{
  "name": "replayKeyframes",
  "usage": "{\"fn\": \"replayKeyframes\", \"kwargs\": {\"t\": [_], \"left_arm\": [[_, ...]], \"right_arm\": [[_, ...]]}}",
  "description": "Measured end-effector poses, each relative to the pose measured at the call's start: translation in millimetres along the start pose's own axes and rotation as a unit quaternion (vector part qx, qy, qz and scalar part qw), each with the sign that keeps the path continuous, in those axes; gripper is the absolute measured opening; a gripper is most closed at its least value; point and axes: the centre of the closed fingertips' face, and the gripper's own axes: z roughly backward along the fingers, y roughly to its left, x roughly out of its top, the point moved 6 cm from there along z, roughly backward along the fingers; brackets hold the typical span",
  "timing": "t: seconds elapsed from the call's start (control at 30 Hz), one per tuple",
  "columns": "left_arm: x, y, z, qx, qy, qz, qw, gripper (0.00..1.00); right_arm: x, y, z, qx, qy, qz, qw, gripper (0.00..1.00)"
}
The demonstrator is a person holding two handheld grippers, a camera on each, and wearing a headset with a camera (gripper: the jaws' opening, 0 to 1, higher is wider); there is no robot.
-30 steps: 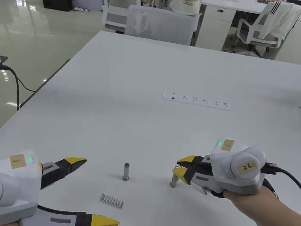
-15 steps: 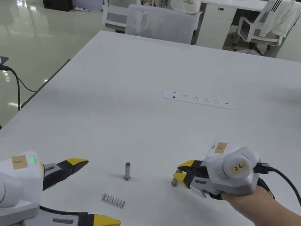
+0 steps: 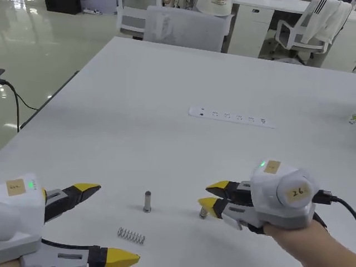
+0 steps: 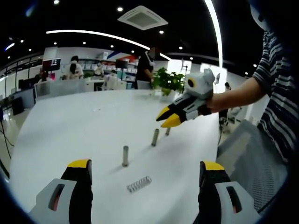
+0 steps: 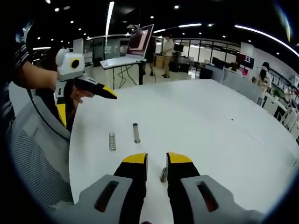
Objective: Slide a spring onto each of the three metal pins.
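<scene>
Closest to the person is the left tool. It is low at the front edge of the white table. Its two yellow tips are spread wide, and nothing is between them.

Just past those tips lies the spring. It is flat on the table, on its side. It is not on any pin, and no tool touches it. In the left gripper view it lies in the middle, between the two spread tips and a bit ahead of them.

A little past the spring stands the first pin. It is upright and bare. It is near the spring but not touching it.

Off to the right stands the second pin, also upright. It is too small to tell if a spring is on it. The right tool is held in a hand just above this pin and points to the left. Its yellow tips are close together with a small gap. In the right gripper view the pin shows in that gap, next to one tip. In the left gripper view the tips hang over the pin and do not pinch it.

Farther back, a white power strip lies flat, well away from the pins.

Past the far edge of the table stands a chair.
</scene>
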Motion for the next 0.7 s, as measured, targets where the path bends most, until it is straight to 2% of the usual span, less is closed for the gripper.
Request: {"fn": "replayKeyframes", "kwargs": {"t": [0.17, 0.4, 0.6, 0.7], "left_arm": [[3.3, -1.7, 0.6, -0.003, -0.002, -0.001, 1.0000, 0.92], [0.2, -2.7, 0.3, -0.006, 0.006, -0.001, 1.0000, 0.92], [-3.8, -3.6, 1.2, -0.006, 0.012, 0.000, 0.9999, 0.92], [-4.8, -3.7, 2.4, -0.006, 0.012, 0.002, 0.9999, 0.91]], "right_arm": [[0.8, 11.6, 5.8, 0.011, -0.013, -0.019, 0.9997, 0.13], [-11.6, 23.3, 9.1, 0.021, -0.007, -0.036, 0.9991, 0.13], [-31.6, 30.7, 6.6, 0.026, 0.016, -0.044, 0.9986, 0.13], [-35.5, 35.0, 5.2, 0.029, 0.024, -0.041, 0.9984, 0.13]]}}
